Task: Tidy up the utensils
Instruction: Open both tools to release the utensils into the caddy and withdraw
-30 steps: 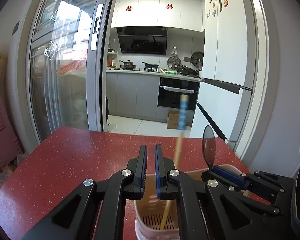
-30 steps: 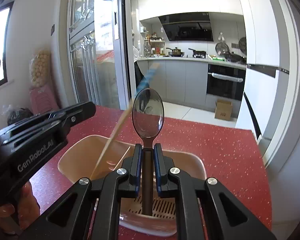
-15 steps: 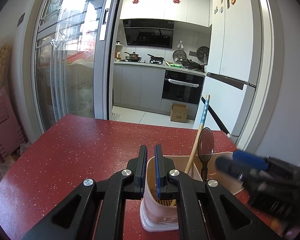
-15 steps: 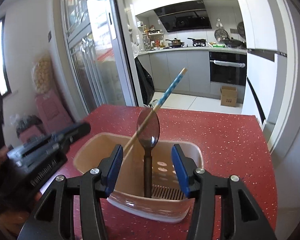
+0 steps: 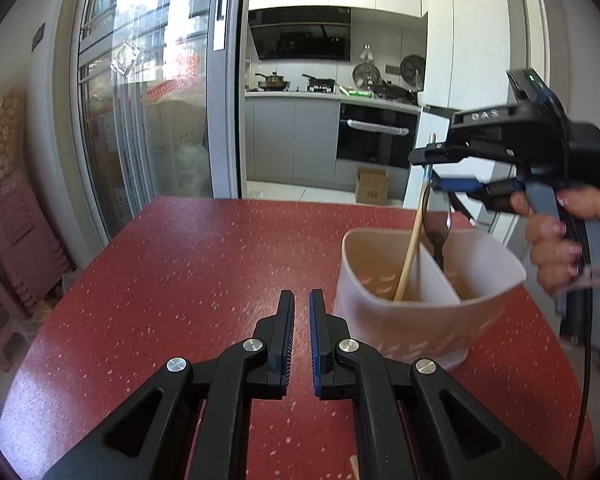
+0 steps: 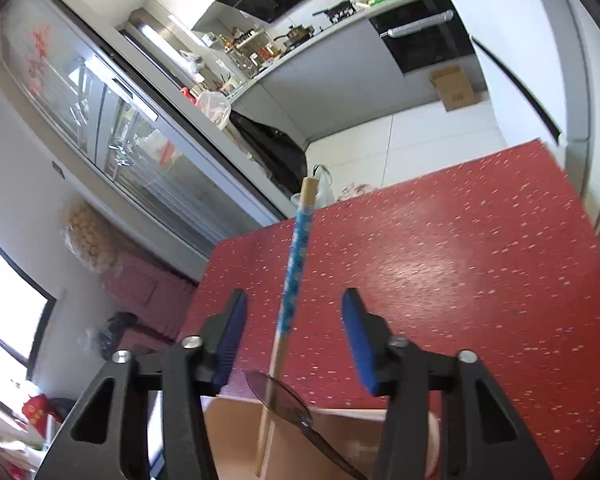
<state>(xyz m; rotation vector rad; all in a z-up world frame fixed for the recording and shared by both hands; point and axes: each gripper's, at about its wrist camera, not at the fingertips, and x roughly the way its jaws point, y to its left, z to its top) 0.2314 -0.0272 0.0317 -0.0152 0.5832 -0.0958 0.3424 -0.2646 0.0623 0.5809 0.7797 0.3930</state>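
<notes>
While our right gripper stands with its jaws apart, having just been closing a little, the blue-patterned chopstick runs up between the pads without either one pressing on it, so we hold nothing there. We seem to be lining up on that stick, either to straighten it or to lift it to another slot. Just below it the dark spoon leans in the beige utensil holder, bowl upward, which keeps the eating end clear of the bottom. Our left gripper hovers low over the red table with its jaws nearly together and nothing between them, just beside the holder's wall; we judge it is parked there so the other hand has room. Seen from the left wrist, both utensils stand in the holder on either side of its divider.
</notes>
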